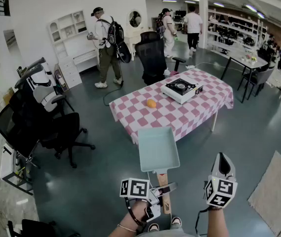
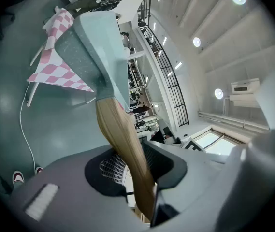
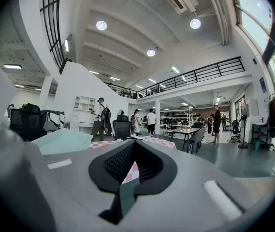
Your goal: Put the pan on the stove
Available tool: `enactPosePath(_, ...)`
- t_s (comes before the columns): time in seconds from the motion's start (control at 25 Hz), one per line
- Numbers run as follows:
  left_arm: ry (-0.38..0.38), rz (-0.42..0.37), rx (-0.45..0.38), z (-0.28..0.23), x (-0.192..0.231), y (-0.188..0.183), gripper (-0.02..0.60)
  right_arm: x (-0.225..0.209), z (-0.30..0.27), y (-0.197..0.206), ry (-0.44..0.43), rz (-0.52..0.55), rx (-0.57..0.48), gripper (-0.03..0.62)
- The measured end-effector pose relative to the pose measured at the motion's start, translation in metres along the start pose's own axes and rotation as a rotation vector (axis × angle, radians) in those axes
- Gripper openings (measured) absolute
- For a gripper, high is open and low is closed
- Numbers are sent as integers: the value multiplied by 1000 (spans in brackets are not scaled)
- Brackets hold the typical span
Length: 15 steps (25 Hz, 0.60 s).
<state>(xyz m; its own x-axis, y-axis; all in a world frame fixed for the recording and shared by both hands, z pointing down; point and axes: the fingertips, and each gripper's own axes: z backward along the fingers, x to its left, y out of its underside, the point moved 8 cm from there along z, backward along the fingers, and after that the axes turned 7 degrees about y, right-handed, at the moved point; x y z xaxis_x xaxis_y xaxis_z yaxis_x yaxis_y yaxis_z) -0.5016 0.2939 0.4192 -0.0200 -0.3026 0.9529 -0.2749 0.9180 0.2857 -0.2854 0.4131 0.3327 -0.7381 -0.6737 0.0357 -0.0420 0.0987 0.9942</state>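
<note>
One bench (image 1: 130, 116) in a pink checked cloth stands ahead, with bare floor (image 1: 105, 181) open from its near edge back to the person, a black chair (image 1: 56, 127) off to the left and a rug (image 1: 278, 191) at the right. On it sit one stove (image 1: 181, 89) by the far right corner and one small orange thing (image 1: 151, 103) near the middle. One rectangular pan (image 1: 158, 149) hangs in the air before that near edge, its long axis pointing away toward the bench. Its wooden handle (image 1: 162, 177) is clamped in the fingers (image 2: 55, 187) of the left gripper (image 1: 164, 190), while the right gripper (image 1: 222, 159) is closed on nothing.
</note>
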Motion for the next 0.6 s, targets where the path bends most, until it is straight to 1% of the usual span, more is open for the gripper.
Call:
enactPosePath(0.2,-7,-9,5,-5,3,-6,98,1,-8,4,-18,4,8,9)
enactPosePath(0.4,-15,-3,6,-12,5,-12,98,2,-19,10,-57,-29,36,9)
enactPosePath(0.6,-30,1,-3,-30,8,-22,98,-18,-35,12,-48,-38,52,9)
